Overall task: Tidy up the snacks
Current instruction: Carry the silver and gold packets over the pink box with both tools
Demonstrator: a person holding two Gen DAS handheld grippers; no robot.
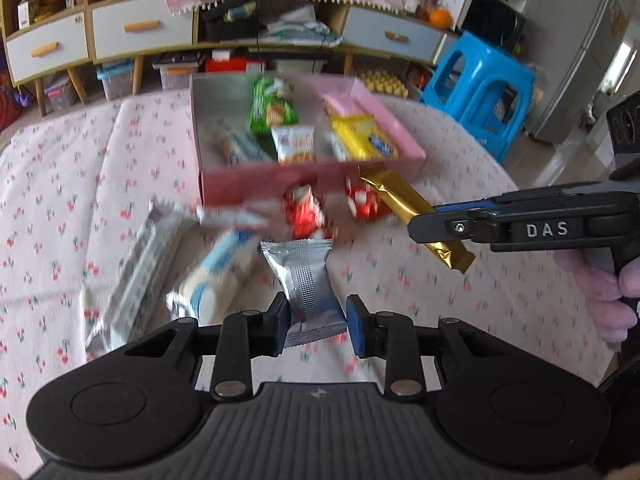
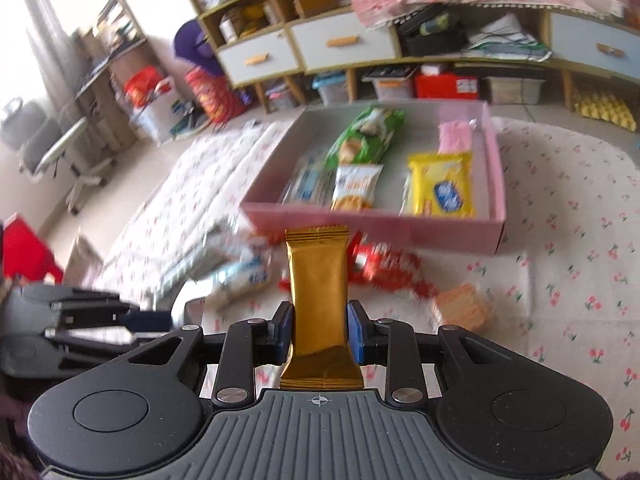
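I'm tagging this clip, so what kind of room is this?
Probably a lived-in home living room: a low wooden cabinet with white drawers, a blue plastic stool, and a pink box of snacks on a cherry-print cloth.

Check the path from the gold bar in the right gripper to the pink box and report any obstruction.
Nothing visible blocks it. The gold bar, clamped in the right gripper, sits above the red packets; only the pink box front wall lies ahead.
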